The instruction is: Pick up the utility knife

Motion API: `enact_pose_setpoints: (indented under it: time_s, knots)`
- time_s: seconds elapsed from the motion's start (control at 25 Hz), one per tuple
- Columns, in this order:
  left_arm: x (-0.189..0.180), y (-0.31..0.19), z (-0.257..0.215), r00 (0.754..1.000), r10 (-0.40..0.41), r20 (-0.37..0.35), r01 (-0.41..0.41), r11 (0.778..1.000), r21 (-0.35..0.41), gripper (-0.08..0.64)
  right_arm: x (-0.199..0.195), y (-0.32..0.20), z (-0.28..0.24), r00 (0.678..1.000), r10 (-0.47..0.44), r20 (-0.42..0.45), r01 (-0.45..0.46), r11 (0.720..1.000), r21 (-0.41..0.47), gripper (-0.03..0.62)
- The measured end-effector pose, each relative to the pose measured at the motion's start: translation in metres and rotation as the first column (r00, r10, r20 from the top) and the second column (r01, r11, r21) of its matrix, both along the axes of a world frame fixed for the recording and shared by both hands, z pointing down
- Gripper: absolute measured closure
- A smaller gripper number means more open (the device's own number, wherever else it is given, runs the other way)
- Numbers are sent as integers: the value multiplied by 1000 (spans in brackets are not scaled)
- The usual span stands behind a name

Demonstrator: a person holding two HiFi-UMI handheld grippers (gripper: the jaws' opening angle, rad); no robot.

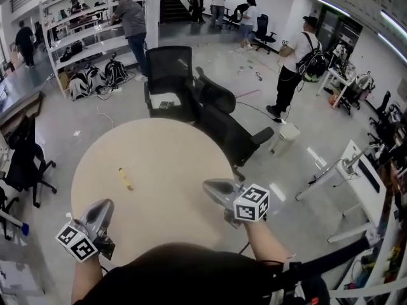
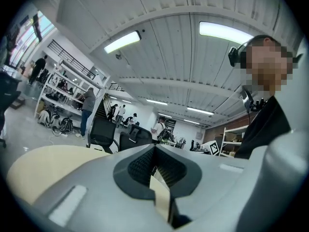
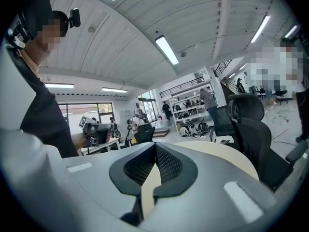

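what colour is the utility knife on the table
Yellow. The utility knife lies on the round table, seen best in the head view.

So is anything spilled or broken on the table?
No, nothing stands out. The round table has only a small yellow knife on it, lying flat left of its middle, with no spill around it.

Beyond your round worktop (image 1: 165, 170) stand two black chairs (image 1: 169, 75). White shelves (image 1: 82, 40) rise far left of it, and a person with a backpack (image 1: 296, 62) stands far right.
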State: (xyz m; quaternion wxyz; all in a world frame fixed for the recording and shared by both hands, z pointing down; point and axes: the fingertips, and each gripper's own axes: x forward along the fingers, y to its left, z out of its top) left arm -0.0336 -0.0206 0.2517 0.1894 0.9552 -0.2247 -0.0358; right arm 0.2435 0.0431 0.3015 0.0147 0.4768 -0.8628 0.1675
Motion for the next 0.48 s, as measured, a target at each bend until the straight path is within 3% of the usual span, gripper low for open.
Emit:
enact_pose_setpoints:
  time_s: [0.2, 0.48]
  knots:
    - [20, -12, 23, 999, 11, 40, -10, 999, -45, 563, 9, -20, 8, 1000, -2, 15, 2, 1000, 3, 577]
    - [-5, -46, 55, 993, 2, 115, 11, 994, -108, 563, -19, -23, 24, 999, 36, 8, -36, 997, -62, 577]
